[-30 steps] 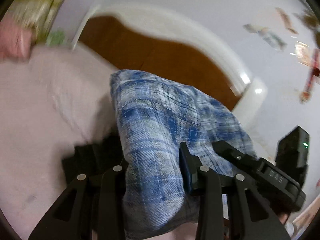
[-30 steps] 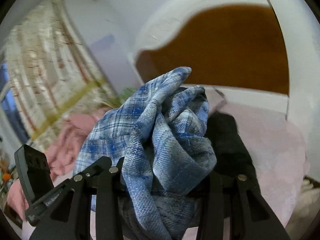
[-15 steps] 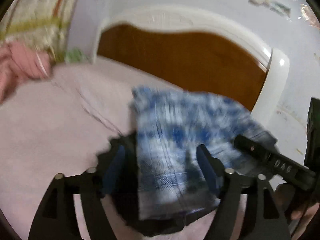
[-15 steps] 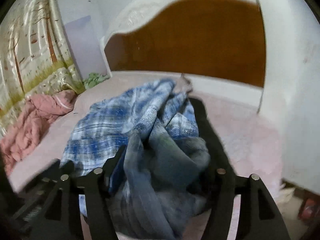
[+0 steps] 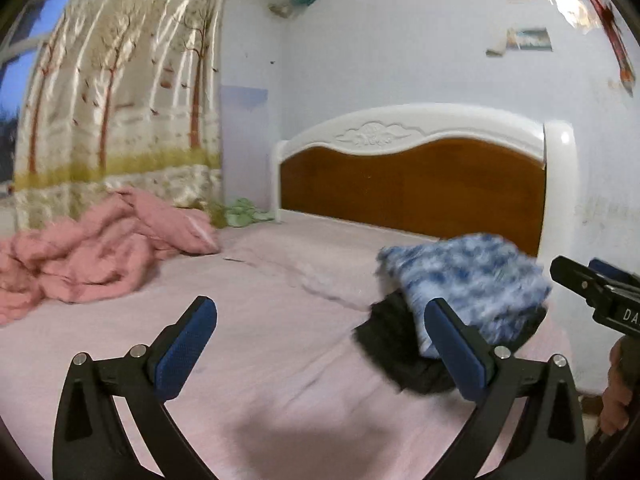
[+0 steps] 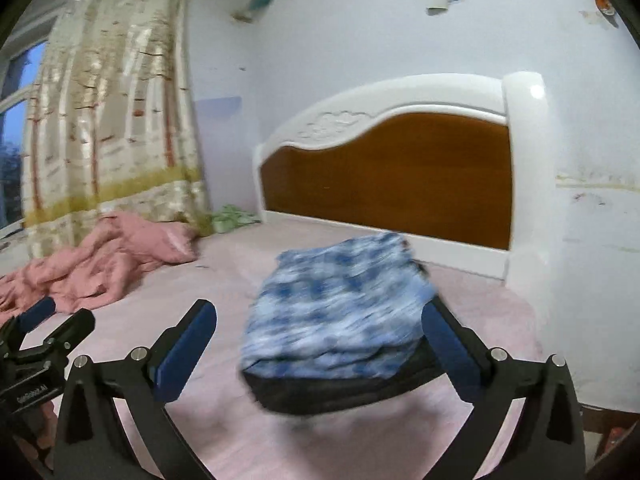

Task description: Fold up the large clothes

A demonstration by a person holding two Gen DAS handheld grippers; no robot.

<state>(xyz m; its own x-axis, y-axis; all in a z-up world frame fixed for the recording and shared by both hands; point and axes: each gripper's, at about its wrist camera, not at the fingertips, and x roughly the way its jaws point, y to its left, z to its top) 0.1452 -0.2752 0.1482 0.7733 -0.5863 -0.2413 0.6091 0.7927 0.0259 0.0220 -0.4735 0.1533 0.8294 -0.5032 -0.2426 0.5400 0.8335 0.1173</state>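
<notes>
- Both of our grippers have let go of the blue plaid garment they were clamping a second ago, and we have drawn back from it; it now lies folded on a black garment on the bed.
- Left wrist view: our left gripper [image 5: 320, 346] stands wide open with nothing between its blue pads. The plaid bundle [image 5: 464, 280] lies far and to the right of it, resting on the black garment [image 5: 400, 344], close to the headboard [image 5: 412, 184]. Our right gripper [image 5: 600, 296] shows at the right edge, nearer the stack than the left one.
- To the left, a crumpled pink quilt [image 5: 92, 252] lies well apart from the stack; bare pink sheet [image 5: 260, 360] stretches between it and us.
- Right wrist view: our right gripper [image 6: 320, 344] is also wide open and empty. The plaid bundle [image 6: 340, 316] sits dead ahead between the fingers' lines, its long axis running near to far, atop the black garment [image 6: 340, 392].
- We judge this fold finished; nothing blocks either gripper's way to the quilt, likely the next piece.
</notes>
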